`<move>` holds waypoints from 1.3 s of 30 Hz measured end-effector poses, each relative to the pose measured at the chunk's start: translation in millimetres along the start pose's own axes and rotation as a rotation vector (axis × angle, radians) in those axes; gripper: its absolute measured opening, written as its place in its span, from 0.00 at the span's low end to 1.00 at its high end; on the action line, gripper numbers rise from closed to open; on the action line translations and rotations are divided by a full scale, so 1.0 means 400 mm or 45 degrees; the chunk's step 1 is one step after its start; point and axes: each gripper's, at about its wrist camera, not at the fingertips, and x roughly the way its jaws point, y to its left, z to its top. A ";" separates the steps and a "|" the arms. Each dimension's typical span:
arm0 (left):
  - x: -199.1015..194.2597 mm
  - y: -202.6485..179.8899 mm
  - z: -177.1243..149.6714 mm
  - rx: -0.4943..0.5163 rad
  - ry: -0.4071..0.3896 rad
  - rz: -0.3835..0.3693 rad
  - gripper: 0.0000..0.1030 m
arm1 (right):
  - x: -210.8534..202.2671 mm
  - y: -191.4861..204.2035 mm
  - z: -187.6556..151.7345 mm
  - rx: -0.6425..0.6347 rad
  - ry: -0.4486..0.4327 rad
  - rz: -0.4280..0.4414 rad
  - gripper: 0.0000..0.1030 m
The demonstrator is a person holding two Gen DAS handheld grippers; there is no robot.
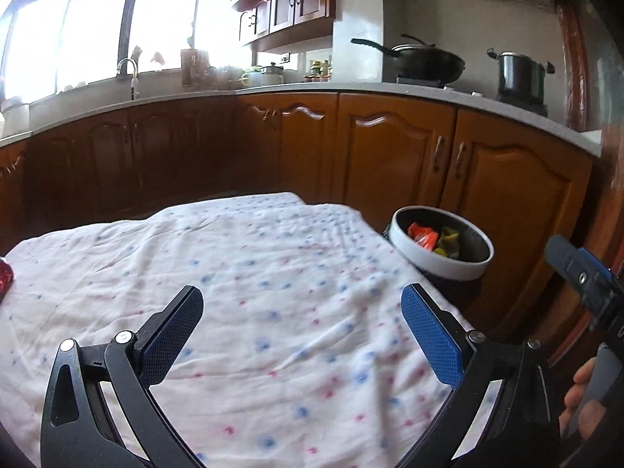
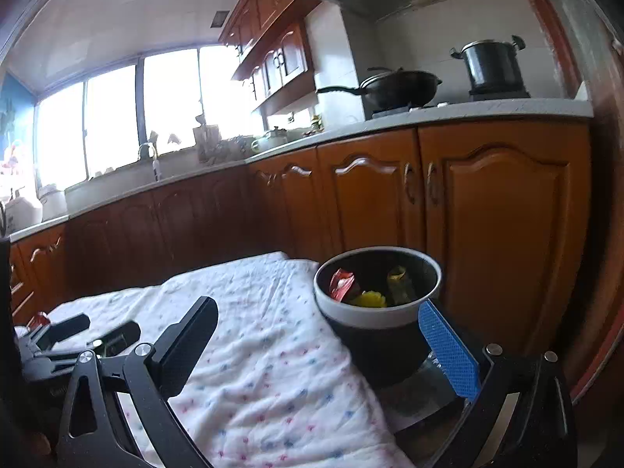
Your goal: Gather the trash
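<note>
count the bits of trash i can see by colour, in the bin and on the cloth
Red: 2, one wrapper in the bin at, one red piece at the left edge of the cloth
Yellow: 1, in the bin
Olive green: 1, in the bin
Total: 4

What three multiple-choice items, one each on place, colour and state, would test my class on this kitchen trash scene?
1. Where does the trash bin stand?
A. On the counter
B. Beside the cloth-covered table's edge
C. In the sink

2. What colour is the wrapper left on the cloth?
A. Red
B. White
C. Purple

3. How are the left tongs?
A. Shut on a wrapper
B. Shut, empty
C. Open, empty

Key: B, the bin stands off the table's corner; A, red foil shows at the cloth's left edge; C, only cloth shows between the spread pads.
</note>
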 end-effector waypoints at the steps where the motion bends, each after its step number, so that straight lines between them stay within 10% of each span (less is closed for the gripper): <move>1: 0.000 0.003 -0.007 0.002 -0.005 0.009 1.00 | -0.001 0.004 -0.006 -0.003 -0.001 0.004 1.00; 39: -0.043 0.025 -0.040 0.029 -0.042 0.105 1.00 | -0.025 0.031 -0.008 -0.019 -0.021 0.045 1.00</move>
